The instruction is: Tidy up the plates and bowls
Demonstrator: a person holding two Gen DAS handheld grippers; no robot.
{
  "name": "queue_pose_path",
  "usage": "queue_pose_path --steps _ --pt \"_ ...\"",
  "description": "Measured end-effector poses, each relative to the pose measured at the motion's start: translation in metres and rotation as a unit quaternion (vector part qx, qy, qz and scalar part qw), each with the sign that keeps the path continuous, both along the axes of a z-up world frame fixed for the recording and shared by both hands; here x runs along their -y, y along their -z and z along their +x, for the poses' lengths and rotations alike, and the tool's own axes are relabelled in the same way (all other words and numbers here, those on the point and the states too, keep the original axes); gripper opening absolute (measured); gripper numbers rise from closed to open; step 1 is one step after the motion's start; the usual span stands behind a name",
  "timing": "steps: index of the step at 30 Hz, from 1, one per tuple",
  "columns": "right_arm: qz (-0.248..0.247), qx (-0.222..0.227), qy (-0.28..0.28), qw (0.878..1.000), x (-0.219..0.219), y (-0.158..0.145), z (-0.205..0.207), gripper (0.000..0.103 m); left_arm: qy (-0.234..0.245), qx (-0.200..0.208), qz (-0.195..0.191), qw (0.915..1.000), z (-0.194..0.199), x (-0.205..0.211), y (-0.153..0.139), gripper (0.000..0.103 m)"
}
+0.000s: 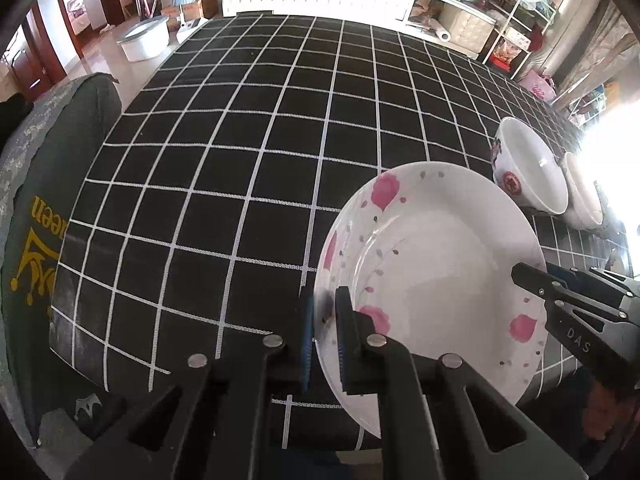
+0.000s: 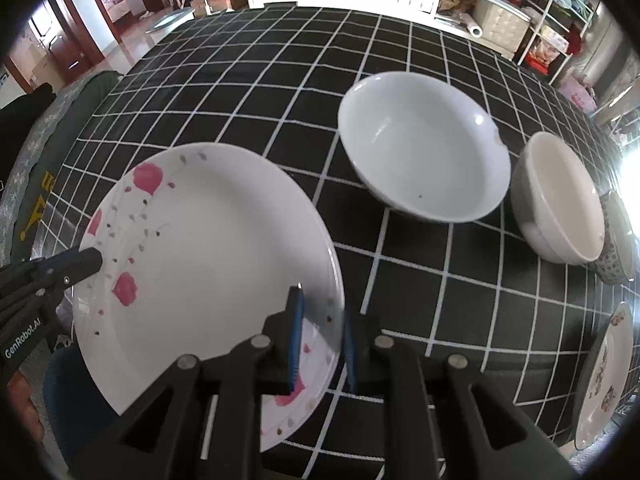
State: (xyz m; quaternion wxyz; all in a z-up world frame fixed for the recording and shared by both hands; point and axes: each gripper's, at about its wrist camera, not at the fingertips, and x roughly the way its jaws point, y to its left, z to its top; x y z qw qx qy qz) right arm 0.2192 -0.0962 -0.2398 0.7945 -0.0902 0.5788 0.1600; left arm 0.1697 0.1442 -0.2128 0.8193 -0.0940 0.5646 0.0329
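Strong daylight pours in from the right, blowing out to pure white glare beyond the bowls (image 1: 532, 168). The plate (image 2: 208, 240) shines bright; its rim goes soft and blurred between the right gripper (image 2: 320, 340) pads. Fisheye bending curves the tablecloth (image 1: 240, 160) grid, and black vignette rings both views.

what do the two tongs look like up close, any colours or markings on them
Both tongs are matte black, angular plastic linkages with triangular cut-outs and round silver pivot pins. The left tongs and right tongs each carry ribbed blue pads on the inner faces of the fingers. White lettering shows on the bodies: "DAS" on the right one, "GenRobot.AI" on the left one. No cables or sleeves are visible.
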Motion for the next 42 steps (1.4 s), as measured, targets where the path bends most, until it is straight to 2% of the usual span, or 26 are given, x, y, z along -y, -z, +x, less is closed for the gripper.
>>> queue_pose_path --steps 6,9,13,18,22,28,42 --pt "0.004 0.002 -0.001 1.0 0.001 0.001 0.002 0.022 -0.005 -0.001 -0.016 0.9999 0.002 -0.005 0.003 0.008" --pt "0.006 0.009 -0.004 1.0 0.005 -0.005 0.0 0.022 -0.004 0.008 -0.01 0.9999 -0.001 -0.008 0.0 0.008" --pt "0.021 0.028 -0.004 0.999 0.014 -0.024 -0.007 0.022 -0.008 0.016 -0.006 0.9998 -0.01 -0.006 -0.016 0.008" --pt "0.048 0.046 0.001 0.998 0.03 -0.053 -0.02 0.022 0.006 0.049 0.003 0.9988 -0.022 0.012 -0.049 0.008" --pt "0.057 0.068 0.01 0.996 0.05 -0.078 -0.031 0.022 0.035 0.071 0.0 0.9968 -0.028 0.043 -0.075 0.008" --pt "0.064 0.1 0.044 0.992 0.102 -0.106 -0.049 0.022 0.091 0.091 0.001 0.9917 -0.031 0.101 -0.102 0.008" --pt "0.063 0.125 0.148 0.979 0.249 -0.118 -0.065 0.022 0.207 0.103 -0.009 0.9729 -0.027 0.26 -0.124 0.008"
